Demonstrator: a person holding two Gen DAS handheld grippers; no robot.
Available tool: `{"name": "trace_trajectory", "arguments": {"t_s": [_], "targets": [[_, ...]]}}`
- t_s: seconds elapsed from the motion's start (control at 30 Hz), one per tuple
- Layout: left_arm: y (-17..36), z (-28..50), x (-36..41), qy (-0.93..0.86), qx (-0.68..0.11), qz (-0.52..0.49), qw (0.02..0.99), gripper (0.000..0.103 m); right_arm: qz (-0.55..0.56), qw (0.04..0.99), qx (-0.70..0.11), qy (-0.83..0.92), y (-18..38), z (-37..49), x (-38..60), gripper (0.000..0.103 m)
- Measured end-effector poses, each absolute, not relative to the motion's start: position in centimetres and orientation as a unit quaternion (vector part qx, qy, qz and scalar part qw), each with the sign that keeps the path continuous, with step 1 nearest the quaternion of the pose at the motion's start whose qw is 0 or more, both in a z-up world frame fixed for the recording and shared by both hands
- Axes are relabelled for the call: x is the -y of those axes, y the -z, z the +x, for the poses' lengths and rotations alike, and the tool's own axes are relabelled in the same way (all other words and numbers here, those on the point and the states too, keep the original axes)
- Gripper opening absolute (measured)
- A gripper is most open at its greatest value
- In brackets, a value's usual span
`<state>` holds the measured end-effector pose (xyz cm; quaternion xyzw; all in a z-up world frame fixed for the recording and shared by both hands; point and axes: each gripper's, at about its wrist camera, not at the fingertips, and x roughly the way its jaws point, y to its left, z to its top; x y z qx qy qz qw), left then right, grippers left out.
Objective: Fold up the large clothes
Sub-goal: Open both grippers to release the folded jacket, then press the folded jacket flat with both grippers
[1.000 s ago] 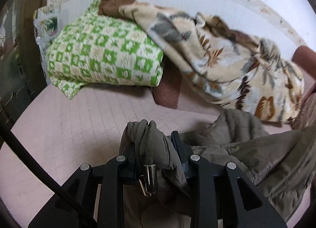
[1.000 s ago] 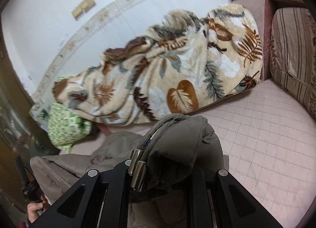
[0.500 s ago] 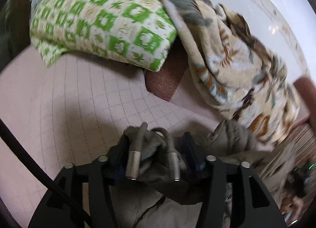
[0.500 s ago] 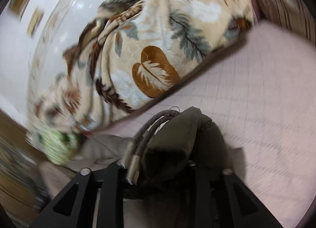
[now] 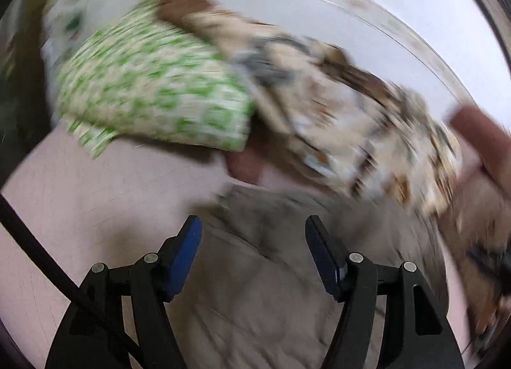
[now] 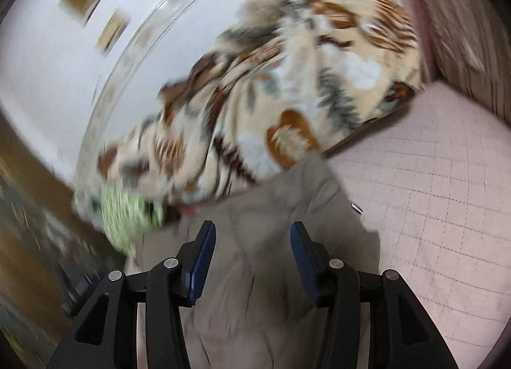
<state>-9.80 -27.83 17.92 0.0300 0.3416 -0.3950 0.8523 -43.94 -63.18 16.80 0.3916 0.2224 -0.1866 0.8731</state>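
A grey-olive padded garment (image 5: 274,273) lies spread on the pink quilted bed surface (image 5: 89,196). My left gripper (image 5: 254,228) is open above it with nothing between the blue pads. In the right wrist view the same garment (image 6: 255,273) lies flat under my right gripper (image 6: 250,233), which is open and empty too. A small metal cord end (image 6: 357,207) sticks out at the garment's right edge. Both views are blurred by motion.
A leaf-patterned beige blanket (image 6: 287,88) is heaped along the white wall behind the garment and also shows in the left wrist view (image 5: 351,107). A folded green-and-cream quilt (image 5: 153,94) lies at the far left. A striped cushion (image 6: 463,33) stands at the far right.
Both grippers were shut on bunched garment fabric with metal cord ends. Now both have opened and let go, and the garment lies flat on the bed beneath them.
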Motion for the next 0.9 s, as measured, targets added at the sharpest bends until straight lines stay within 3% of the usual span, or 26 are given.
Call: {"name": "trace_trajectory", "arguments": {"t_s": [0.23,0.37,0.53,0.9], "targets": [[-15.4,-19.7,36.3,0.456,-0.306,0.166,0.819,0.066,0.268,0.897,-0.311,0.165,-14.4,-39.0,54.4,0.053],[-11.9,-17.5,40.5,0.427,-0.354,0.182,0.812,0.066,0.249,0.89,-0.338,0.177,-11.8,-35.4,54.4,0.053],[-7.4,-14.6,42.5,0.408,-0.4,0.19,0.798,0.074,0.245,0.872,-0.377,0.193,-8.4,-33.2,57.4,0.052],[-6.2,-13.8,43.4,0.388,-0.409,0.187,0.805,0.078,0.268,0.848,-0.413,0.197,-4.6,-31.4,59.9,0.051]]}}
